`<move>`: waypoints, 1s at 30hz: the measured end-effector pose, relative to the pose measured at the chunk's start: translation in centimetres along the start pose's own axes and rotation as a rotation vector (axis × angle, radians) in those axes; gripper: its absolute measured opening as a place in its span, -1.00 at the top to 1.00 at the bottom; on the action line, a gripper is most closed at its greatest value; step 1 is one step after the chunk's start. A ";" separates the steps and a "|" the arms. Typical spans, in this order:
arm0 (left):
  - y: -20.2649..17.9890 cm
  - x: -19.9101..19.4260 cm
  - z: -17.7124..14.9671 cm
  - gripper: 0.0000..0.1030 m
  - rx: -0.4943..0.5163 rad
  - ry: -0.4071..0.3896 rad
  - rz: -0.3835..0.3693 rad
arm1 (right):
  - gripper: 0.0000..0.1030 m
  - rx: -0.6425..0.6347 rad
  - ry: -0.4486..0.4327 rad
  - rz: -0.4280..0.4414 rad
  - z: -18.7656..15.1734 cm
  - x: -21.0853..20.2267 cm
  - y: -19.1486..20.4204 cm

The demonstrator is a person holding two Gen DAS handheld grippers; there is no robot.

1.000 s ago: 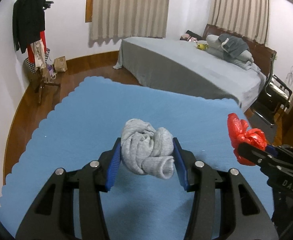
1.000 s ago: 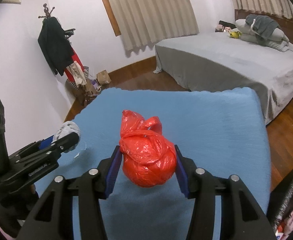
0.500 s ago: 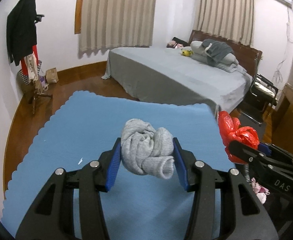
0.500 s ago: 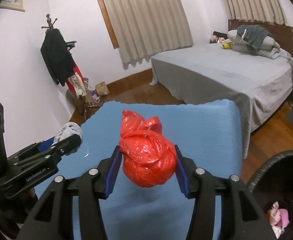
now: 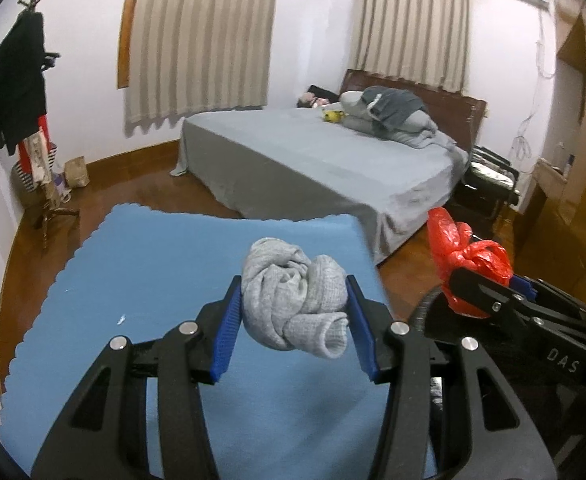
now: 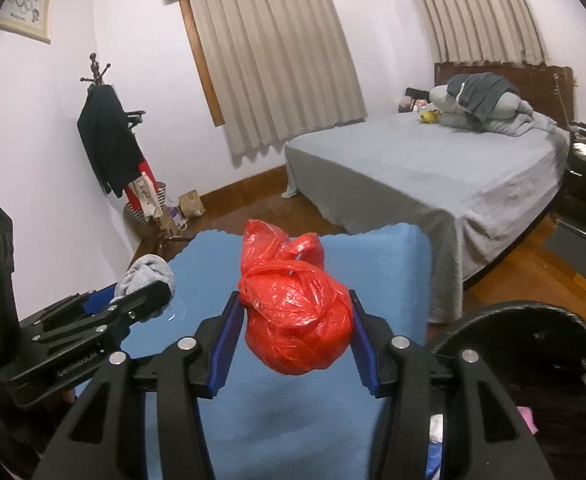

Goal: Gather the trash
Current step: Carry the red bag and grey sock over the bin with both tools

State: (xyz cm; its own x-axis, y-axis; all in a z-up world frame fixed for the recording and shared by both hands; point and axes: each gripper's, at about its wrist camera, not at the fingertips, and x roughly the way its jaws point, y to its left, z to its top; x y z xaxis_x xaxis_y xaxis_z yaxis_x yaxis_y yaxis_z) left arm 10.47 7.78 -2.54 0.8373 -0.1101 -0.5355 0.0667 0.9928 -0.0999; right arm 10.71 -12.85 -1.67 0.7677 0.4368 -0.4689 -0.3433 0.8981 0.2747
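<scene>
Since the earlier frames, both grippers have been carried, loads and all, toward the right edge of the blue counter (image 5: 141, 264), and more of the wooden floor and a black bin (image 6: 533, 344) have come into sight past that edge.

A bundled grey sock (image 5: 293, 304) is pinched between the blue pads of the left gripper (image 5: 293, 334), the jaws being pressed against its two sides. It is held clear above the counter, near the right edge. In the right wrist view the same gripper is seen at the left, with the sock at its tips (image 6: 147, 278).

A knotted red plastic bag (image 6: 297, 316) is clamped in the right gripper (image 6: 295, 336), the jaws being closed on both flanks of it. The bag is held over the counter's right edge, and the dark rim of the bin is seen just beside it at the lower right. Some pale and pink scraps can be made out low in the bin, but they are too blurred to name.

A grey-covered bed (image 5: 313, 168) is seen beyond the counter, well apart from both grippers.
</scene>
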 end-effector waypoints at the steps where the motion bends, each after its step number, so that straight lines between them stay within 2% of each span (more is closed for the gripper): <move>1: -0.5 -0.2 0.0 0.06 0.004 -0.003 -0.008 | 0.03 0.002 -0.005 -0.006 0.0 -0.5 -0.3; 14: -7.8 -2.5 0.0 0.05 0.082 -0.039 -0.109 | 0.02 0.053 -0.073 -0.107 -0.5 -6.9 -5.4; 30: -15.6 -1.3 -1.1 0.02 0.181 -0.032 -0.235 | 0.02 0.109 -0.112 -0.213 -1.9 -11.5 -10.9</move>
State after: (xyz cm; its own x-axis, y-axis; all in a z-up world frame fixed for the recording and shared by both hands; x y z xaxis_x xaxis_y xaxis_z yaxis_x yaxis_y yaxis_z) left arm 7.71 -7.58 -1.23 0.8038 -0.3396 -0.4884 0.3542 0.9329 -0.0659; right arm 4.62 -27.61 -0.85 0.8736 0.2243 -0.4318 -0.1112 0.9560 0.2716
